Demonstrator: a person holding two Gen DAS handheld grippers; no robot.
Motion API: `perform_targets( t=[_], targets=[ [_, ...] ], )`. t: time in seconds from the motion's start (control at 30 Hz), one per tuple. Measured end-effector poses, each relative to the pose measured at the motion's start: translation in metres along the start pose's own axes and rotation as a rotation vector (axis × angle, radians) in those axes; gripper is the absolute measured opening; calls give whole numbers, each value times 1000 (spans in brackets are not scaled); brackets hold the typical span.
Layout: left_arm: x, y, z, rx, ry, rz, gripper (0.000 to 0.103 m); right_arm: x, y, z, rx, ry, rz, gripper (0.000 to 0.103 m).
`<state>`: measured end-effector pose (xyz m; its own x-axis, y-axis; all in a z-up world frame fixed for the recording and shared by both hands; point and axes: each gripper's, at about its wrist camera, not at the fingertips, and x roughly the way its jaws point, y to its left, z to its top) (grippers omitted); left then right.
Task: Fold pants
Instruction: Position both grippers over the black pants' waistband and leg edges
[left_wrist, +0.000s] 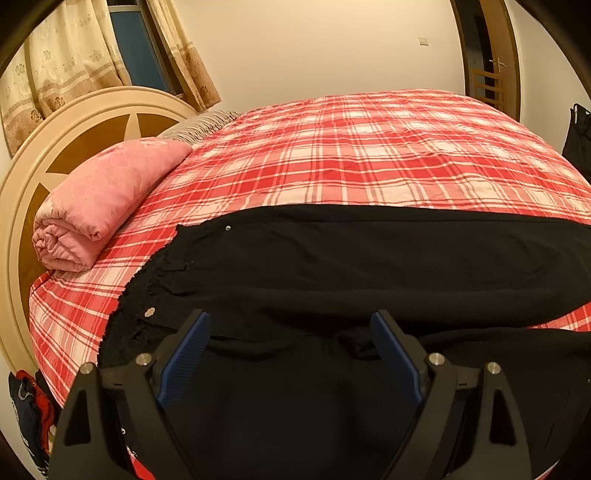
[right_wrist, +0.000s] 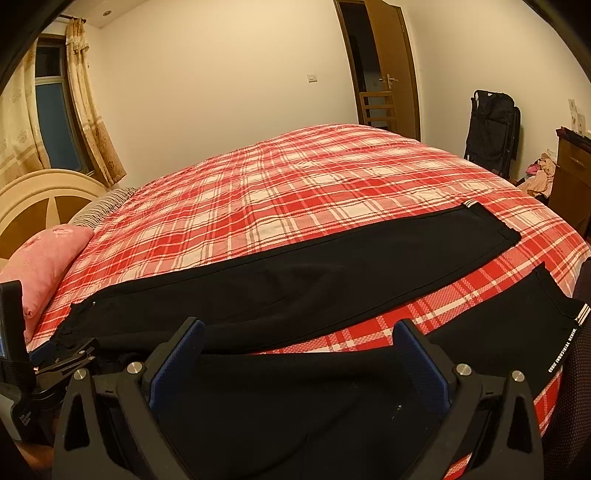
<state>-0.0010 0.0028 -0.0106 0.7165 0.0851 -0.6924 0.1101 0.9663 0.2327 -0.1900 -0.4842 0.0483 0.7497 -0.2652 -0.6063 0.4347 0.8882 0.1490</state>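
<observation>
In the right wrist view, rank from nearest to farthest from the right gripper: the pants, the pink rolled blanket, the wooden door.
From the right gripper:
1. pants, black, directly under and ahead of the fingers.
2. pink rolled blanket, far left by the headboard.
3. wooden door, across the bed, at the far wall, right of centre.

Plaid bed (right_wrist: 295, 192), curtained window (right_wrist: 55, 110)

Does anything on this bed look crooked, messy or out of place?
Slightly. The black pants lie flat, but the two legs splay apart, with a wedge of plaid bedspread showing between them, and the waistband is bunched and ragged-looking. Both grippers hover with jaws open. Otherwise nothing stands out.
</observation>
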Motion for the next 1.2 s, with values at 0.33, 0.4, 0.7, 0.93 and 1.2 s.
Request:
perform_targets(
  t=[0.33, 0.4, 0.7, 0.93, 1.2],
  targets=[
    [0, 0, -2, -5, 7, -3, 91, -1, 1, 0, 0, 1, 0, 102],
    [1, 0, -1, -7, 9, -3, 91, 0, 0, 0, 0, 1, 0, 102],
    [1, 0, -2, -4, 10, -4, 91, 0, 1, -2, 1, 6, 1, 102],
    [1, 0, -2, -2, 12, -5, 91, 0, 2, -2, 3, 8, 2, 102],
    [1, 0, -2, -4, 12, -7, 91, 1, 2, -2, 3, 14, 3, 102]
  ],
)
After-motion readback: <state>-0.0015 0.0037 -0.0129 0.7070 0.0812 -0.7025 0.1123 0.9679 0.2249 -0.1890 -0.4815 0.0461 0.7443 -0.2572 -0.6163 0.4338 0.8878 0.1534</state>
